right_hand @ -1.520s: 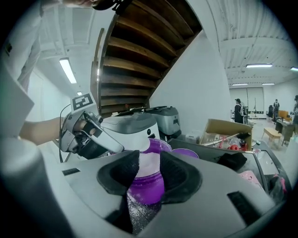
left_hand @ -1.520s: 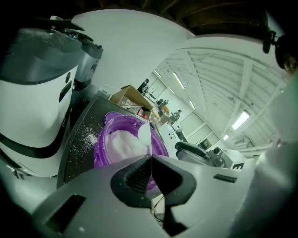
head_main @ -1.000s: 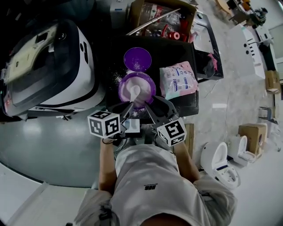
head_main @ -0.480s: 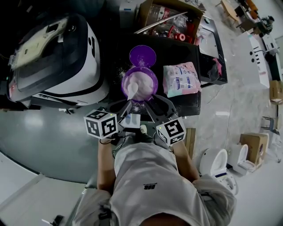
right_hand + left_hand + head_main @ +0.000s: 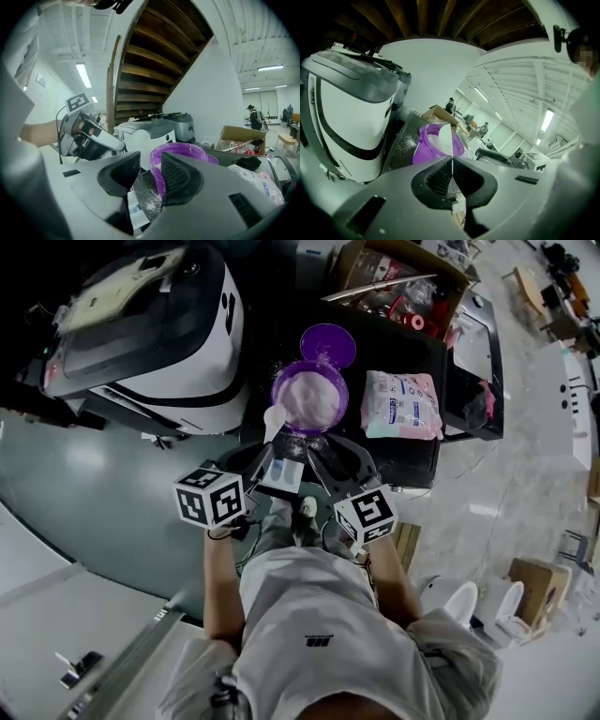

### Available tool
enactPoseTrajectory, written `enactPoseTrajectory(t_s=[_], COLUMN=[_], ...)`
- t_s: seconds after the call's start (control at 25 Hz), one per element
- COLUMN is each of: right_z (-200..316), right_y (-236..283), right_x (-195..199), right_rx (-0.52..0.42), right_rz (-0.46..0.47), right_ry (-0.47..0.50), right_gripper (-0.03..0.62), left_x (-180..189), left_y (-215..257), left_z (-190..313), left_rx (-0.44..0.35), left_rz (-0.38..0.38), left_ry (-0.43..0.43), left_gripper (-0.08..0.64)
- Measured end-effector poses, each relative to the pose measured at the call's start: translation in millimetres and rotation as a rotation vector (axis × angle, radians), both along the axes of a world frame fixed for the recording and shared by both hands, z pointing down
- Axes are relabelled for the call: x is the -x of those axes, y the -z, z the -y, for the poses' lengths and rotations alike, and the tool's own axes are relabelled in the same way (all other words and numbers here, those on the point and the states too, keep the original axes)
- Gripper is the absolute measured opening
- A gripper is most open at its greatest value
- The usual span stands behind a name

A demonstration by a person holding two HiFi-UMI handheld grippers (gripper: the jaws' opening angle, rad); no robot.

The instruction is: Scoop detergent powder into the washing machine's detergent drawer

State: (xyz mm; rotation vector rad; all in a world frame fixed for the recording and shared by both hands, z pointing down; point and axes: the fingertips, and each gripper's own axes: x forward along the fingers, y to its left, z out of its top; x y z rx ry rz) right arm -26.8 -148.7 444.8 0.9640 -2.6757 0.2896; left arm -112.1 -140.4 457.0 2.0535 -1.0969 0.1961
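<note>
Though earlier inside the tub (image 5: pixel 345 393), the scoop (image 5: pixel 275 417) now hangs beside it.

I see my left gripper (image 5: pixel 265 463) and right gripper (image 5: pixel 325 461) as pale grey moulded shells, black ribbed pads (image 5: pixel 180 176) lining the fingers (image 5: pixel 220 208). Each carries a white cube (image 5: pixel 211 501) with black square markers. The person's short-sleeved shirt (image 5: pixel 309 596) is light, with a small dark logo (image 5: pixel 319 640).

Industrial hall — strip lights (image 5: pixel 547 120), cartons (image 5: pixel 542 579), loose toilets (image 5: pixel 459 599)
</note>
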Motion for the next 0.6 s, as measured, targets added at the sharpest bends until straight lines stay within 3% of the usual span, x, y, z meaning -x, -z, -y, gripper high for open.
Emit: enactPoseTrajectory(t_s=[0.24,0.6], right_z=[-20,-48], right_y=[-6,-19], right_x=[7,28], right_rx=[0.016,0.041], right_rz=[0.004,-0.015], right_ry=[0.030,0.013], right_gripper=[0.138,0.138], left_x=[15,38], left_y=[-3,-19], left_z=[-27,-55], left_rx=[0.010,0.001], left_rz=[0.008,0.004], left_ry=[0.059,0.048], left_gripper=[0.015,0.015])
